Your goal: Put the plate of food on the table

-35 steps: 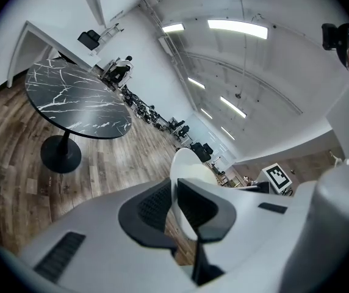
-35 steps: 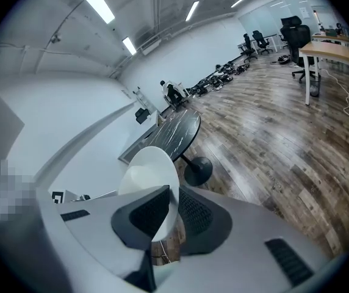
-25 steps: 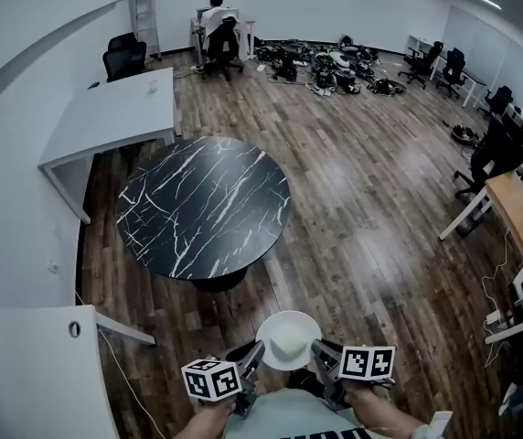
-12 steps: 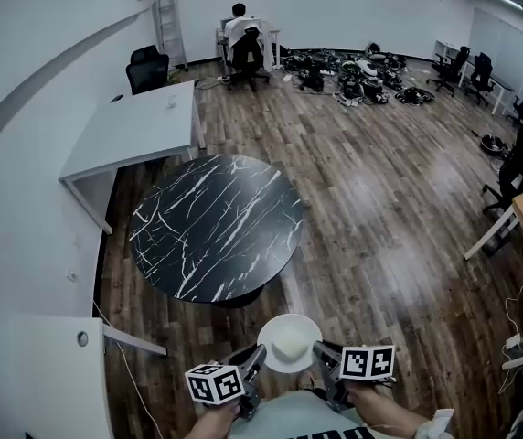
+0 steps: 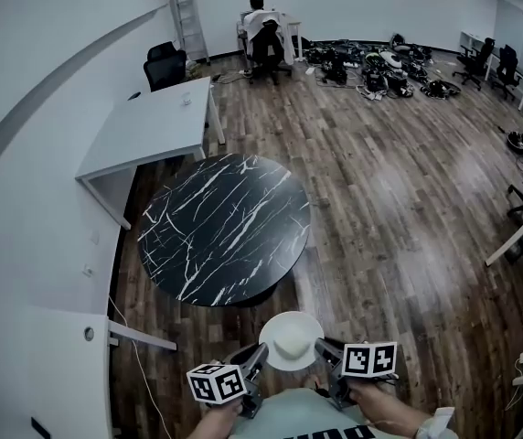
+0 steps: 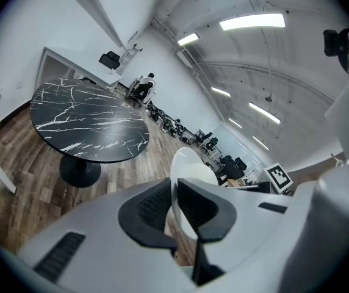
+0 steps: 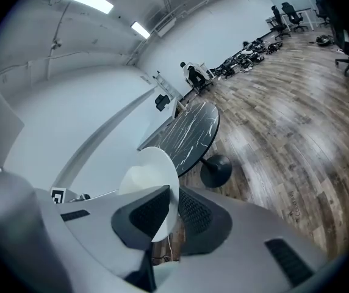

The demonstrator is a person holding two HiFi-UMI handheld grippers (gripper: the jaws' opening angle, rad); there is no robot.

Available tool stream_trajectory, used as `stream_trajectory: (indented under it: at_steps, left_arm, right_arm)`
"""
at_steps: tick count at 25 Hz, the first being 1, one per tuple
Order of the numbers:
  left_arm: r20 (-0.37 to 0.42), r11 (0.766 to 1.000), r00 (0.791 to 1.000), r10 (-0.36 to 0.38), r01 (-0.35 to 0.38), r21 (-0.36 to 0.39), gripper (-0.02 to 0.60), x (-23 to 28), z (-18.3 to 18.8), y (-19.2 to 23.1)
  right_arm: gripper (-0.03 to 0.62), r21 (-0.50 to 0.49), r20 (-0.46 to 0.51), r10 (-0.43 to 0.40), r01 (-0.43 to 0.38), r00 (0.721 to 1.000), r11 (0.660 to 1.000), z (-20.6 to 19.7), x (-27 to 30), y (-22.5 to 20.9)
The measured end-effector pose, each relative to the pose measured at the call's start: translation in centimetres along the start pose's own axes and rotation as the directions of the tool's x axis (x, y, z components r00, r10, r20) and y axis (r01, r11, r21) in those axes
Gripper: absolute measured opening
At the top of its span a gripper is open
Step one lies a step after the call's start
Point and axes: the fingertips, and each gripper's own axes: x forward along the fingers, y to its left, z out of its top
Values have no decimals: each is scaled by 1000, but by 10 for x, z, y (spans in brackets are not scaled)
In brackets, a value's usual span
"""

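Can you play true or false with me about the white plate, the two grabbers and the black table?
1. The left gripper and the right gripper each hold the plate. True.
2. The plate sits on the round black table. False: it is held in the air over the floor, short of the table.
3. The left gripper's jaws are wide open and empty. False: they are shut on the plate's rim.
4. A person sits at the room's far end. True.
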Motion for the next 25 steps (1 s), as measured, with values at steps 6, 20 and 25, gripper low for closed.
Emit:
stream_trajectory:
  at_steps: [6,20,25]
  left_arm:
    - [-3,999,999,35,-35,-2,37,24,-2,-11]
    - [-38,1000,999,28,-28,1,37,54,21,-11]
    - [-61,1000,998,-16,16,11,37,66,47,10]
  right_arm:
    - [51,-6,-7,41,-41,999,999,22,-7,-21]
    - [51,41,8,31,-31,999,999,52,4,-37]
    - [51,65,40,-10,8,999,998,67,25,-31]
